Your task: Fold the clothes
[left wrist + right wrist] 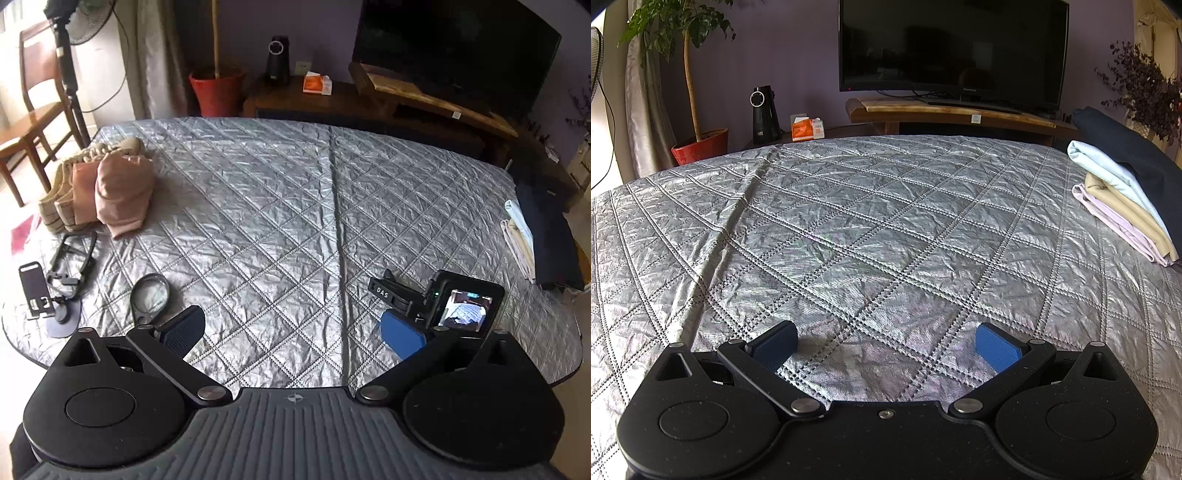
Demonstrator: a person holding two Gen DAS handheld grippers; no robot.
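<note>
Each camera sits just behind its own gripper and looks forward along the two fingers, tilted down to the quilted silver cover (871, 221). The left wrist view is higher and turned a little, so the television (454, 48) stands far ahead to the right of the left gripper (293, 332). The right wrist view is lower and nearer to the cover, and the television (953, 48) is straight ahead of the right gripper (886, 345). Both views share the cover, the television, the red pot (700, 146) and the folded stack (1123, 206).
</note>
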